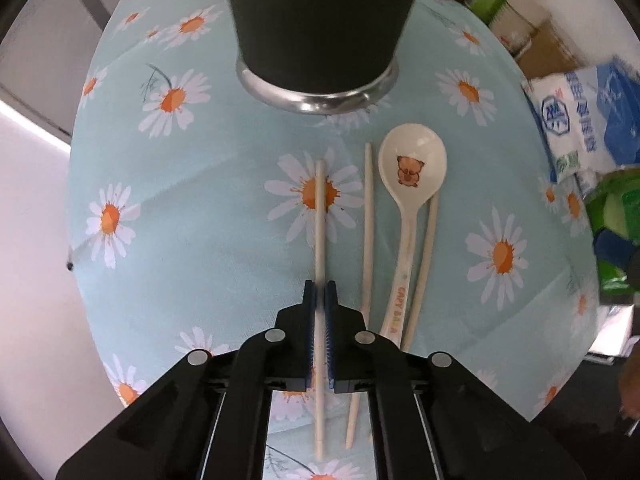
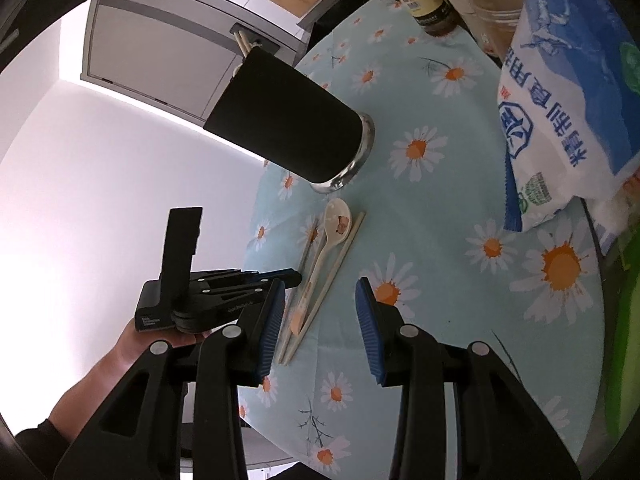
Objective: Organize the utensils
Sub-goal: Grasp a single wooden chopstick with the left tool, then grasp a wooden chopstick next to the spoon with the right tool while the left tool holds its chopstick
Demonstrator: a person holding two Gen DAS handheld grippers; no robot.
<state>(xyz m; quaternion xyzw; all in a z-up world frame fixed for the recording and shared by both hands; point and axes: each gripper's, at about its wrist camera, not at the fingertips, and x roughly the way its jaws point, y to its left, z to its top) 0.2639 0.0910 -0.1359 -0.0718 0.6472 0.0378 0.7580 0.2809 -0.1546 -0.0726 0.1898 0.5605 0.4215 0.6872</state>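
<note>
On the daisy tablecloth (image 1: 180,200) lie three cream chopsticks and a cream spoon (image 1: 412,168) with a bear picture, all in front of a black utensil holder (image 1: 320,20) with a steel base. My left gripper (image 1: 320,286) points down and is shut on the leftmost chopstick (image 1: 320,220). The middle chopstick (image 1: 369,220) and the right chopstick (image 1: 426,248) flank the spoon's handle. In the right wrist view my right gripper (image 2: 320,320) hovers open above the table with nothing between its pads. The spoon (image 2: 338,220) and the holder (image 2: 288,120) lie beyond it. The holder has chopsticks (image 2: 242,42) sticking out of it.
A blue and white bag (image 2: 560,120) stands at the table's right side, with a sauce bottle (image 2: 424,4) and cups behind it. Green packaging (image 1: 616,220) sits at the right edge. A hand (image 2: 132,344) holds the left gripper beyond the table's left edge.
</note>
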